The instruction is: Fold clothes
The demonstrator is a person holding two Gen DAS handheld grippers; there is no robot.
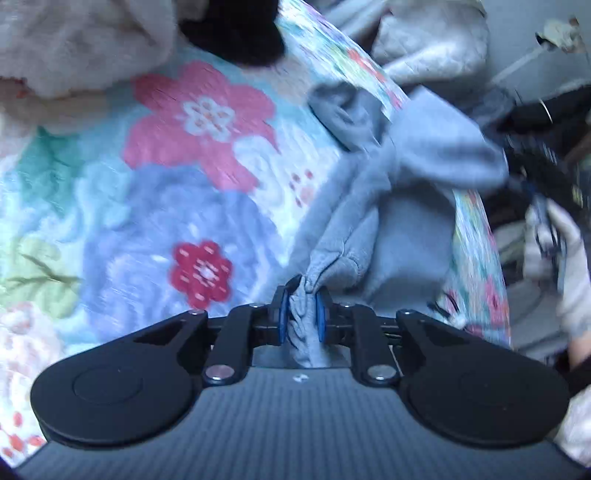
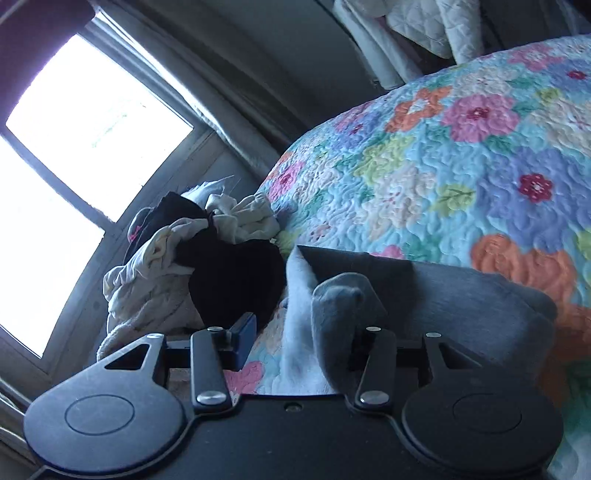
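Observation:
A grey garment (image 1: 406, 240) lies bunched on the floral quilt (image 1: 166, 184) near the bed's right edge. My left gripper (image 1: 303, 295) is shut on a twisted fold of it, with the blue pads pressing the fabric from both sides. In the right wrist view the same grey garment (image 2: 461, 295) lies on the quilt (image 2: 424, 166). A fold of it drapes over the right finger of my right gripper (image 2: 303, 325) and hides it. That gripper's jaws stand open, and the left finger (image 2: 243, 332) is bare and clear of the cloth. A gloved hand (image 1: 569, 258) shows at far right.
A heap of cream and black clothes (image 2: 192, 258) sits at the bed's corner below a bright window (image 2: 92, 129). In the left wrist view cream fluffy fabric (image 1: 74, 44), a black garment (image 1: 236, 33) and pale bedding (image 1: 424, 40) lie at the far side.

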